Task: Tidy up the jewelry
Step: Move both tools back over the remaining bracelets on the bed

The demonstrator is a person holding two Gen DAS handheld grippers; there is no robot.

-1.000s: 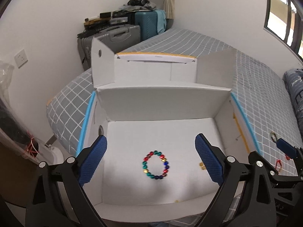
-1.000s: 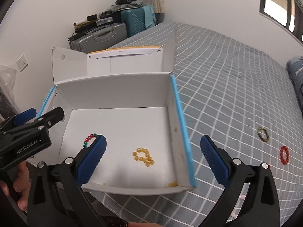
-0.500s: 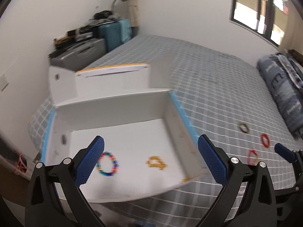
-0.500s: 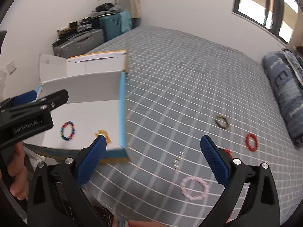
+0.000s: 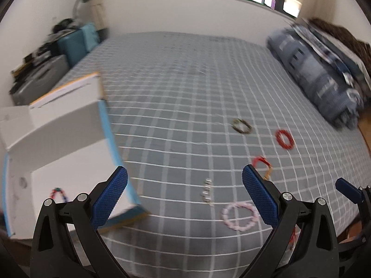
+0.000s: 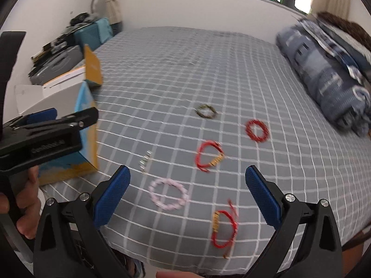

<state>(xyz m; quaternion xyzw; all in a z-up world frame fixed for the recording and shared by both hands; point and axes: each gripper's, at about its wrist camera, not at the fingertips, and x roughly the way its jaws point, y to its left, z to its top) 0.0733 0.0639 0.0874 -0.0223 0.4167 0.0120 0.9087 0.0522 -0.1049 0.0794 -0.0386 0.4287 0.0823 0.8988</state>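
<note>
Jewelry sorting looks maybe a quarter done, judging by what's in the box versus what's loose on the bed.

Starting at the left edge of the bed: the white cardboard box [image 5: 58, 153] sits open there, and in the left wrist view I can see a multicolored bead bracelet [image 5: 59, 193] inside it, partly hidden behind the left gripper [image 5: 184, 197]. Can't tell what else is in there from this angle.

Moving right along the near edge of the bed, everything else is out on the grey checked sheet: a little row of silver rings or studs [image 6: 145, 162] just beside the box, then a pale pink bead bracelet [image 6: 168, 193], a red cord bracelet with gold beads [image 6: 224, 229] closest to the near edge, and another red cord one [image 6: 208, 156] further in. Past those, toward the middle of the bed, there's a dark olive bracelet [image 6: 206, 111] and a red bead bracelet [image 6: 257, 130]. So six-ish items left to move.

Both tools are empty. The left gripper's fingers are spread wide with nothing between them, and the right gripper [image 6: 187, 195] is spread wide too, roughly framing the pink bracelet, which I'd guess is the next pick. Frames are blurry, so small details are iffy.
</note>
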